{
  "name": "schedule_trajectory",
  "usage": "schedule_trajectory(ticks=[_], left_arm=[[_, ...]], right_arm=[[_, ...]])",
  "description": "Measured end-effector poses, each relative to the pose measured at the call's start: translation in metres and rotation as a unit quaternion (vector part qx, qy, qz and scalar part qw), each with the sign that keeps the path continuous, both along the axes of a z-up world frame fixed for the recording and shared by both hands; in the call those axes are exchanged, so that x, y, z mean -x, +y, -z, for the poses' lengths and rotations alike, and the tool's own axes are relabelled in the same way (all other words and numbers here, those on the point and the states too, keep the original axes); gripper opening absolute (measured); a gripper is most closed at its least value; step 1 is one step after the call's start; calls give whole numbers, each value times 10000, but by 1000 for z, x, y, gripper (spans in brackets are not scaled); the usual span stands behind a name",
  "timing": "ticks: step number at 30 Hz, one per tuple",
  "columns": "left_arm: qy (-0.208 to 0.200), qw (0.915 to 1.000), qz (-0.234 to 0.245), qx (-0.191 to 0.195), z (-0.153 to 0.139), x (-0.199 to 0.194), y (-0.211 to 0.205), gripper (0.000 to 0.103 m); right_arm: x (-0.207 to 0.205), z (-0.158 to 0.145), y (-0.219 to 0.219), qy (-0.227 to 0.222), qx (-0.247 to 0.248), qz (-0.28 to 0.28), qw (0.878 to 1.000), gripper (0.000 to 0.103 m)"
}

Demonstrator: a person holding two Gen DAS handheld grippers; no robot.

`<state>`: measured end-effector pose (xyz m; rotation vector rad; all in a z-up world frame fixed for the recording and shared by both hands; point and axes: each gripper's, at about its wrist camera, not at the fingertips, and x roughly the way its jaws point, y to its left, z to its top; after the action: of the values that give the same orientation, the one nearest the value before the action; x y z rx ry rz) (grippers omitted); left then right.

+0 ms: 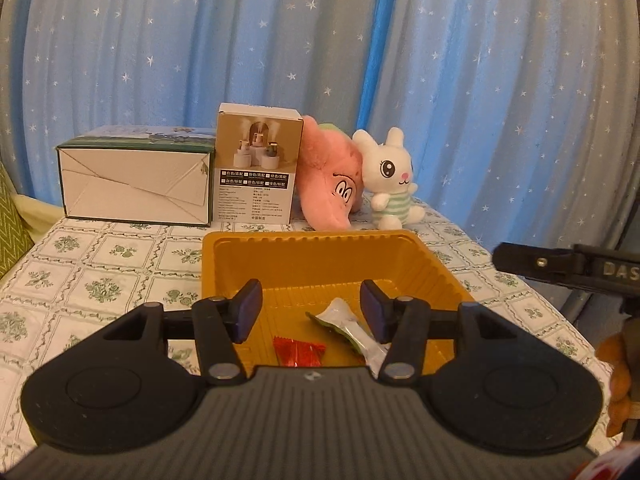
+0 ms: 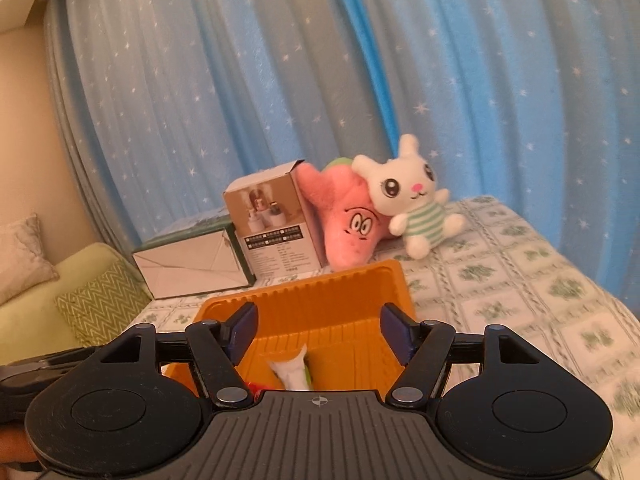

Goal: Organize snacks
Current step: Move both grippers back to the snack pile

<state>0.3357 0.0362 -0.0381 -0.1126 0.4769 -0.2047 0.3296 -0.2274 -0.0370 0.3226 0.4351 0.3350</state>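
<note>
An orange plastic tray (image 1: pixel 248 256) sits on the patterned tablecloth. Inside it lie a white-and-green snack packet (image 1: pixel 352 328) and a red snack packet (image 1: pixel 298 352). My left gripper (image 1: pixel 311 308) is open and empty, hovering over the tray's near side. My right gripper (image 2: pixel 319 330) is open and empty above the same tray (image 2: pixel 320 292), where the white-and-green packet (image 2: pixel 294 370) shows and a sliver of the red packet (image 2: pixel 254 387) peeks out. The right gripper also shows in the left wrist view (image 1: pixel 560 268) at the right edge.
Behind the tray stand a white-and-green carton (image 1: pixel 136 184), a brown product box (image 1: pixel 256 164), a pink plush (image 1: pixel 332 184) and a white bunny plush (image 1: pixel 390 176). A blue starred curtain hangs behind. A green sofa with cushions (image 2: pixel 96 304) lies left of the table.
</note>
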Motion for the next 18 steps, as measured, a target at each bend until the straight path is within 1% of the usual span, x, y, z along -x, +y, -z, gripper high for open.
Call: schedule_trajectory(ticks=[2, 6, 8, 10, 14, 18], left_arm=[[-10, 9999, 34, 121, -2, 14, 0, 59], [-92, 9997, 21, 236, -8, 51, -5, 61], [-101, 9994, -113, 309, -9, 73, -6, 68], [-138, 9994, -192, 253, -11, 93, -7, 70], [-78, 9996, -277, 75, -14, 137, -9, 71], [-52, 9990, -412, -174, -14, 181, -13, 72]], right_arm=[[22, -2, -12, -47, -260, 9, 9997, 68], [64, -4, -26, -84, -474, 137, 9987, 68], [83, -7, -30, 38, -591, 211, 9980, 68], [106, -10, -33, 43, -519, 231, 9984, 68], [151, -12, -32, -167, -206, 145, 9995, 69], [181, -6, -33, 156, -136, 140, 9997, 71]])
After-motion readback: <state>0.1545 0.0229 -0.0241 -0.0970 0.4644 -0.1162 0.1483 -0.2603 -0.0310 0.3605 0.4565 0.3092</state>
